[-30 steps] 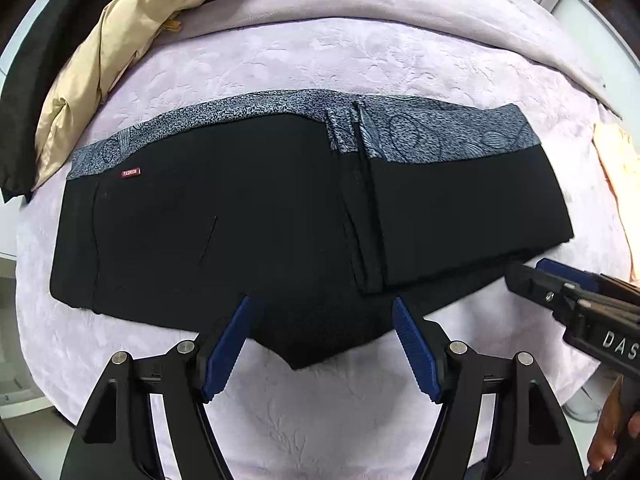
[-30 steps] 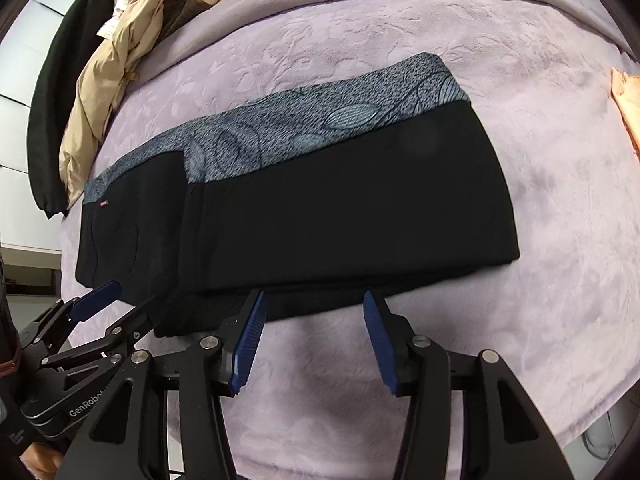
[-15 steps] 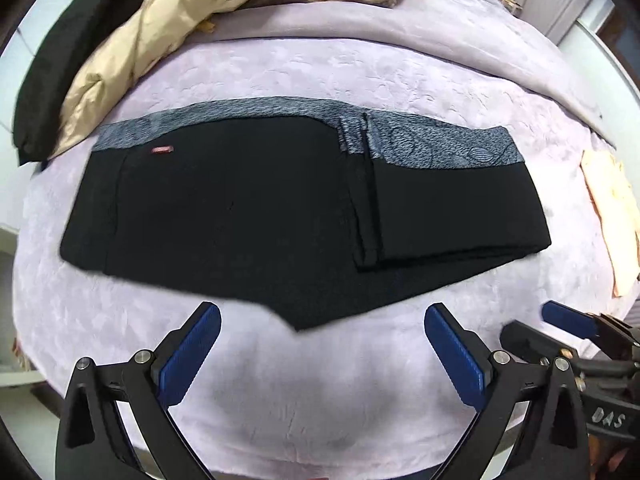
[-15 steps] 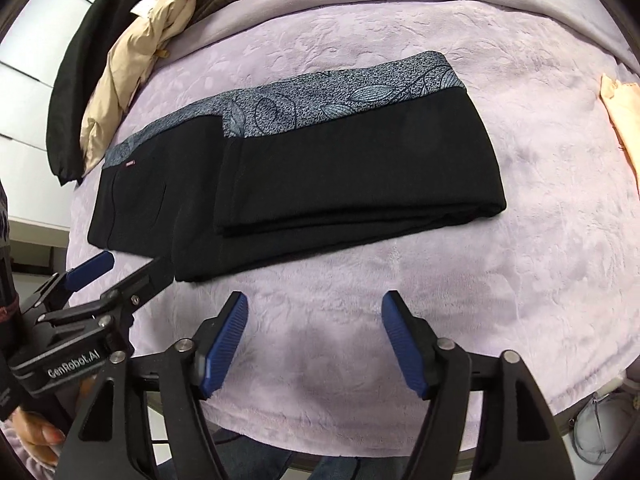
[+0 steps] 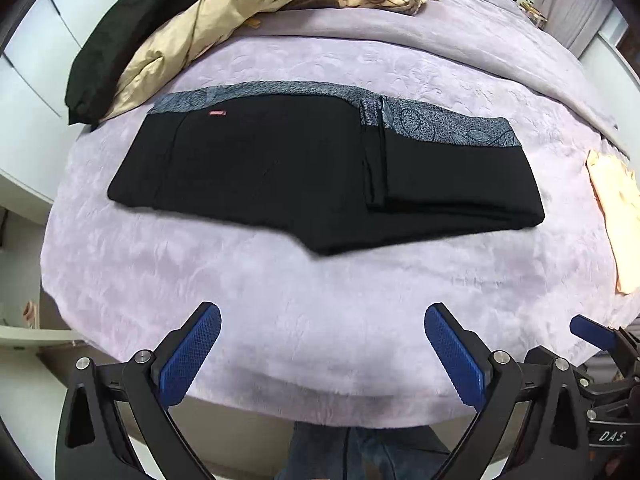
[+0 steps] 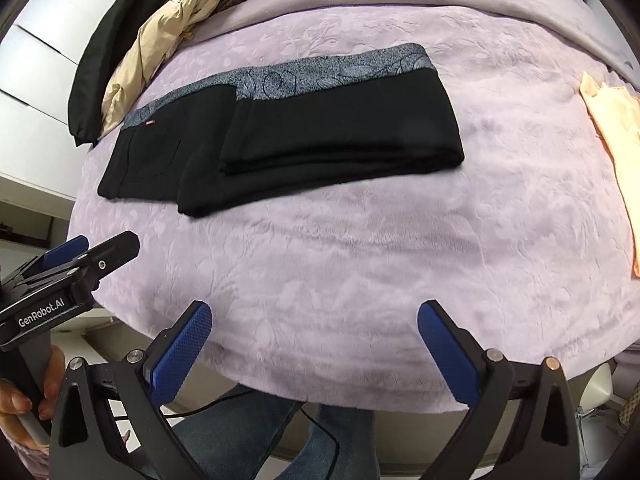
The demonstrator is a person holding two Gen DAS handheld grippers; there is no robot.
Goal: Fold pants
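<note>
Both tools, left [image 5: 320, 322] and right [image 6: 316, 318], are held spread wide and empty, the right's jaws having just been opening. Folded black pants [image 5: 320, 176] are laid on a lilac bed [image 5: 320, 320]; jackets [image 5: 192, 40] are heaped beyond, white cabinets [image 6: 44, 52] alongside.

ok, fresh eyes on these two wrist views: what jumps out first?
The black pants with a grey patterned waistband, lying folded in the middle of the lilac blanket, with the right part doubled over on top. Next, the wide-open blue-padded left gripper and right gripper in the foreground, both empty and clear of the cloth. A heap of beige and black clothes sits at the far left, and a peach garment at the right edge.
</note>
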